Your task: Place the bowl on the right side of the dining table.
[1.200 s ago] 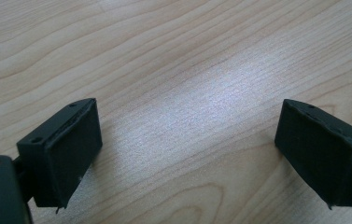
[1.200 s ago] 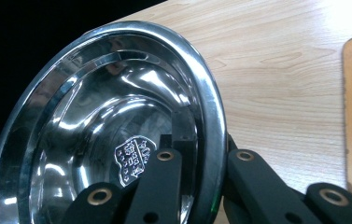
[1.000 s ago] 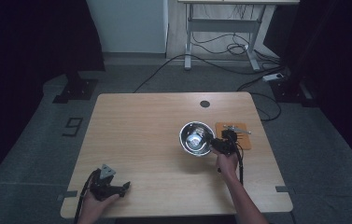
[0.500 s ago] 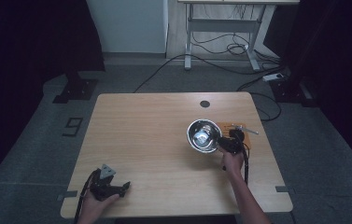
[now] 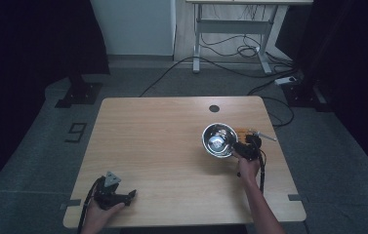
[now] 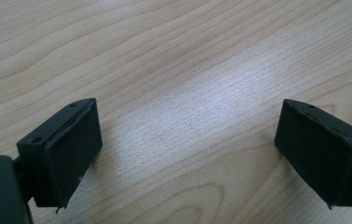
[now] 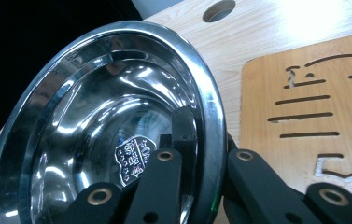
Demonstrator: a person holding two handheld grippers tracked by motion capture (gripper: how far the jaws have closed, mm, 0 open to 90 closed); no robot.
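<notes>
A shiny steel bowl (image 5: 217, 139) is held tilted above the right part of the wooden table (image 5: 162, 146). My right gripper (image 5: 242, 148) is shut on its rim; in the right gripper view the bowl (image 7: 99, 121) stands on edge, with one jaw inside and the other outside the rim (image 7: 213, 135). Just to its right lies a slotted wooden board (image 7: 313, 107), also seen as the board (image 5: 250, 134) in the high view. My left gripper (image 5: 115, 195) rests near the table's front left edge, open, with only bare wood (image 6: 187, 112) between its fingers (image 6: 66, 154).
A round cable hole (image 5: 214, 108) sits in the table's back right. Beyond the table are a desk frame (image 5: 230, 39) and floor cables (image 5: 250, 73); a dark stand base (image 5: 79, 92) is at the back left.
My right gripper has carried the bowl a little to the right, nearer the wooden board. The left gripper has stayed where it was.
</notes>
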